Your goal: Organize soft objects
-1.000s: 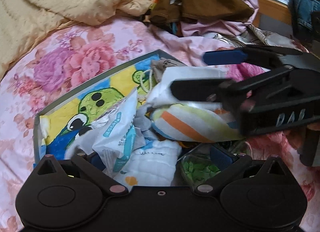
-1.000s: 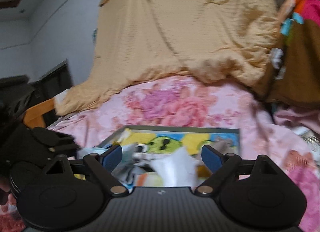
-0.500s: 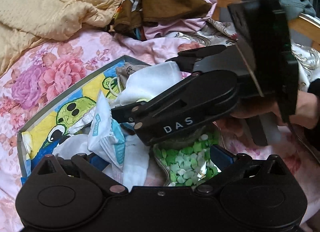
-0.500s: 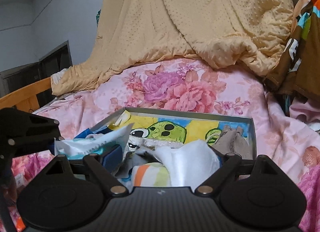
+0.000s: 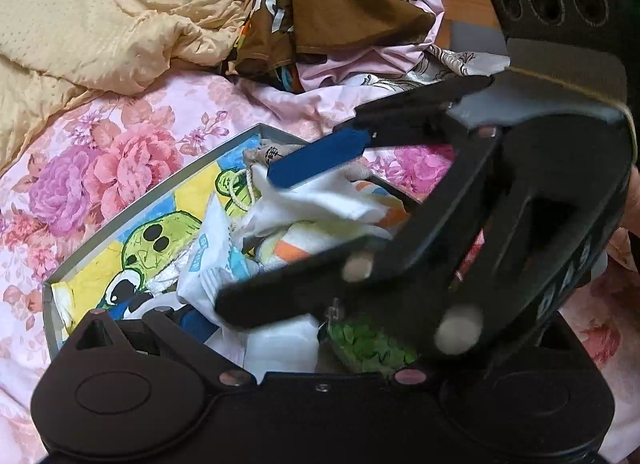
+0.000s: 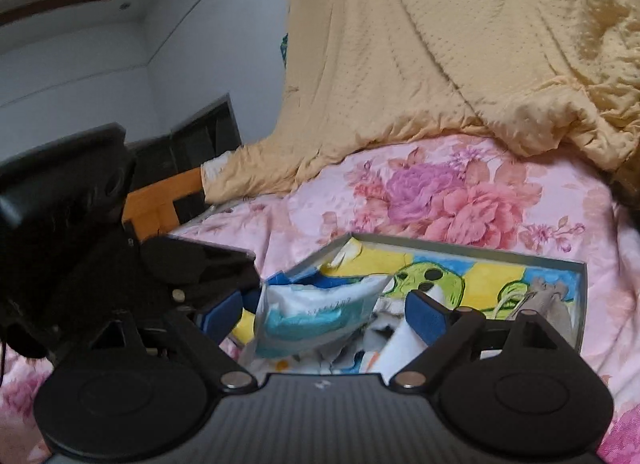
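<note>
Shallow cartoon-printed tray point(image 6: 440, 242) of crumpled packets and folded cloths on a flowered sheet point(image 6: 440, 191). Right gripper point(image 6: 324, 314) spread wide around a crinkled tissue packet point(image 6: 316, 314), unpressed; left gripper's point(image 5: 256, 340) grip cannot be told.

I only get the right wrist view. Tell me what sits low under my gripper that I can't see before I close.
Observer: A clear packet of green pieces lies under the right gripper's lower finger.
Operator: Say what is between my jaws.
Observer: The white cloth and an orange-striped roll. The jaws have just opened a little wider and press on neither.
Operator: Report anything loose outside the tray.
Observer: Brown clothing is heaped on the floral bedspread, beyond the far corner of the tray.
</note>
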`<state>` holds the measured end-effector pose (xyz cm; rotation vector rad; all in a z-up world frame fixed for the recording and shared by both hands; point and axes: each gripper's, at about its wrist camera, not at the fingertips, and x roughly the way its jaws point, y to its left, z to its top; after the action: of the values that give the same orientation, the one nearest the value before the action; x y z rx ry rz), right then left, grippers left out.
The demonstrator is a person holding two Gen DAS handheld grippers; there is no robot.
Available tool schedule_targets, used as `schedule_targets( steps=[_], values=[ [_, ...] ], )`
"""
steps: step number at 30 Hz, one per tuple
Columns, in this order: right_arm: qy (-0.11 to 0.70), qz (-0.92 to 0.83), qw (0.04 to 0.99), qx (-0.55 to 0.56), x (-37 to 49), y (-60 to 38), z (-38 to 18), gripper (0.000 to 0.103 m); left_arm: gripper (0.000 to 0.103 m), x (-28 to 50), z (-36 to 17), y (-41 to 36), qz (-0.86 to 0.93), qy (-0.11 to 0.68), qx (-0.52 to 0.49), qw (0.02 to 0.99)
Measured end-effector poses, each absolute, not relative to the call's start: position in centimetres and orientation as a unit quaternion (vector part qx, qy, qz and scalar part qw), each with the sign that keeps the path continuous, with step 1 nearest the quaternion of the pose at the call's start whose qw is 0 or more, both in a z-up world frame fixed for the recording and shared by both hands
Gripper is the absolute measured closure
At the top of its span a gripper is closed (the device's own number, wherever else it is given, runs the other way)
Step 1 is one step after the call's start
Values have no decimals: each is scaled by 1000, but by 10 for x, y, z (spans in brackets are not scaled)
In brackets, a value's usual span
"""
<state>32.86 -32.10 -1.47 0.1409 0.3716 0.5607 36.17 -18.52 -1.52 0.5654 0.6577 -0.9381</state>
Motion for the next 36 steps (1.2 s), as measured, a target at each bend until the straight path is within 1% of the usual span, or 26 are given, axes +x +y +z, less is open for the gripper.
schedule_targets(
  steps=[9,20,25,29,32,36],
  values=[
    [206,219,951,68,337,-322,-33,10,1,359,-14,-183,-442,313,257,800],
    [238,175,953,69,345,-324,-51,11,1,340,-12,-167,-445,298,264,802],
    [240,172,953,68,345,-323,-51,11,1,333,-14,-161,-444,296,288,795],
    [230,175,954,81,342,-327,-47,11,1,335,-10,-159,-443,295,293,794],
    [199,202,952,111,336,-335,-38,11,1,338,-10,-161,-442,301,301,790],
    [172,237,948,123,331,-339,-28,10,1,342,-11,-165,-438,297,303,792]
  ],
)
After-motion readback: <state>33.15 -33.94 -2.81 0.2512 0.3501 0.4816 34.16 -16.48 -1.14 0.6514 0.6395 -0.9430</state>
